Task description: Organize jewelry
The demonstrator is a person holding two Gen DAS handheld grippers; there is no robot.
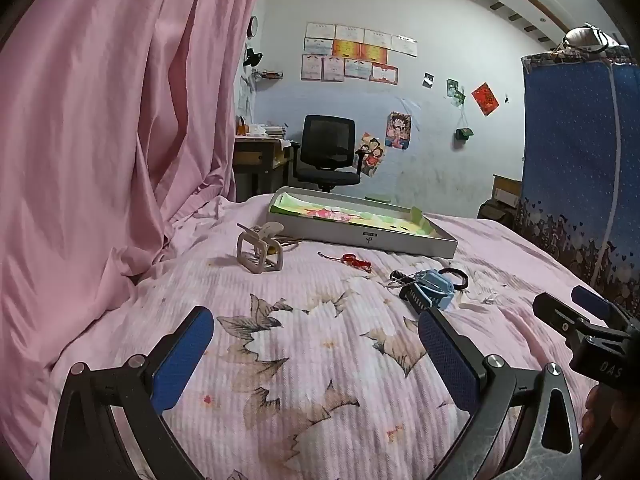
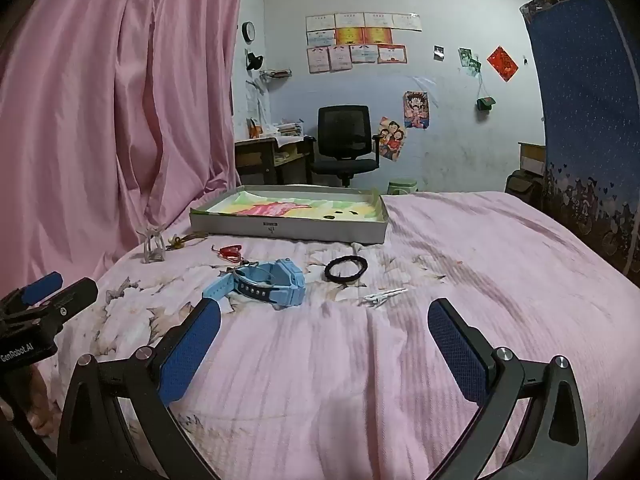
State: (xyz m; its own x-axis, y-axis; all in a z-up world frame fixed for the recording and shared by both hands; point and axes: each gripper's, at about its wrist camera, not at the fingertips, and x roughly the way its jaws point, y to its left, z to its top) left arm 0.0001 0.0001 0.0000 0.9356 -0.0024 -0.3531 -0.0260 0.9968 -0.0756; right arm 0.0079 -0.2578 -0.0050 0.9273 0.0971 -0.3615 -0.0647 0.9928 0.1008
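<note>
This is looking like a bedroom in a home. A bed with a pink flowered cover (image 2: 400, 360) is filling the near part, a pink curtain (image 2: 120, 100) is hanging at left, and far away a desk (image 2: 264, 156), 1 office chair (image 2: 346, 140) and paper certificates (image 2: 360, 40) are showing.

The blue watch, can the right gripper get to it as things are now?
Probably yes. The right gripper is open, and the blue watch lies just ahead, off its left finger, with only bare bedspread between them.
</note>
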